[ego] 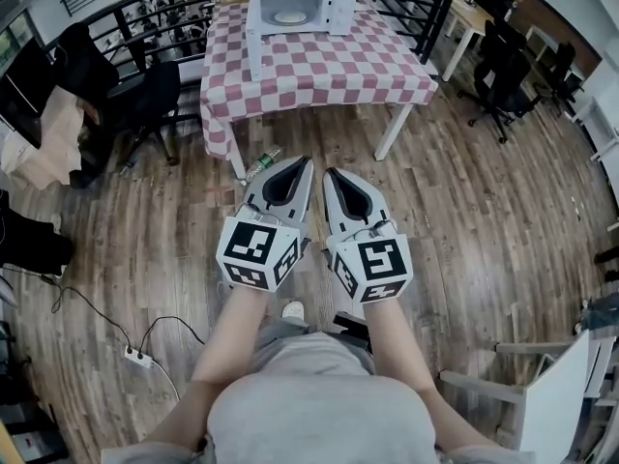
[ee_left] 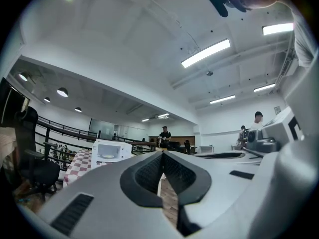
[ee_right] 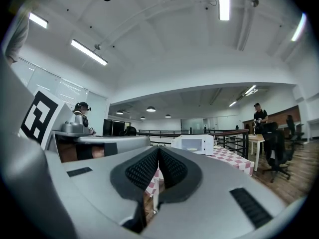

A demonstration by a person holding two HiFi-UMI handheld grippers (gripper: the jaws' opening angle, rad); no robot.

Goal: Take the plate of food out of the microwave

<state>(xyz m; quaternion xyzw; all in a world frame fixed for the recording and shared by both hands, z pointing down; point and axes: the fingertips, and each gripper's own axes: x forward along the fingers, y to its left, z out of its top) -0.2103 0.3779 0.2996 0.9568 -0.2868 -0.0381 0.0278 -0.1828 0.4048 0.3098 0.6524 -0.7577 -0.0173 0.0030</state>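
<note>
White power strip (ego: 138, 358) shows only in head view.

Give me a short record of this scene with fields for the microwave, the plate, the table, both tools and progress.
microwave: on the table, door swung open
plate: inside the microwave
table: red and white checked cloth, across the wooden floor from the person
left tool: shut, empty, aimed toward the table
right tool: shut, empty, close beside the left tool
progress: plate not yet reached
</note>
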